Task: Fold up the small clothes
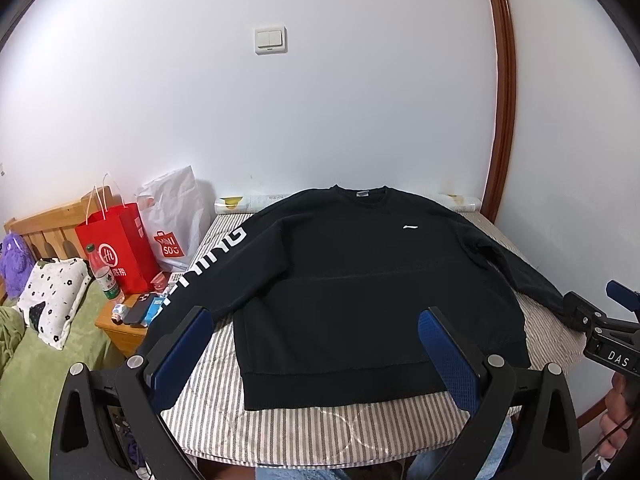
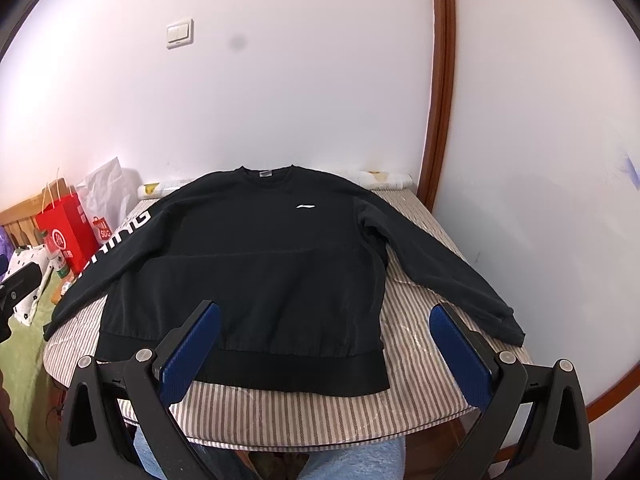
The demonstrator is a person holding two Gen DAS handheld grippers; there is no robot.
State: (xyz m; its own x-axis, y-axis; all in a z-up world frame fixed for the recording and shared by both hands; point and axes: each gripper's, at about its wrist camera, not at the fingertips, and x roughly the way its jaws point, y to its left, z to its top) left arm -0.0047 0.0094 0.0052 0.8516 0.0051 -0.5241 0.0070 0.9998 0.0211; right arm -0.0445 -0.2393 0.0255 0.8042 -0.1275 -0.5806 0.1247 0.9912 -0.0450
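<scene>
While your left gripper [image 1: 316, 344] and right gripper [image 2: 326, 340] both hang with jaws spread wide and nothing between them, the black sweatshirt [image 1: 360, 280] lies flat, front up, on the striped table cover [image 1: 320, 432]. Its hem runs parallel to the near edge, with a band of bare stripes between hem and edge. The collar reaches almost to the far edge by the white wall [image 1: 320, 112]. The lettered sleeve [image 1: 208, 268] spills off the left edge of the table; the plain sleeve [image 2: 440, 264] slants toward the right edge, its cuff close to the rim. On the right, the wall and a brown wooden frame [image 1: 504, 120] stand close beside the table. To the left, a small wooden stand [image 1: 120, 332] holds a red paper bag [image 1: 120, 248], a white Miniso bag [image 1: 176, 224] and a green-capped bottle [image 1: 102, 272]; you cannot tell what either bag contains.
</scene>
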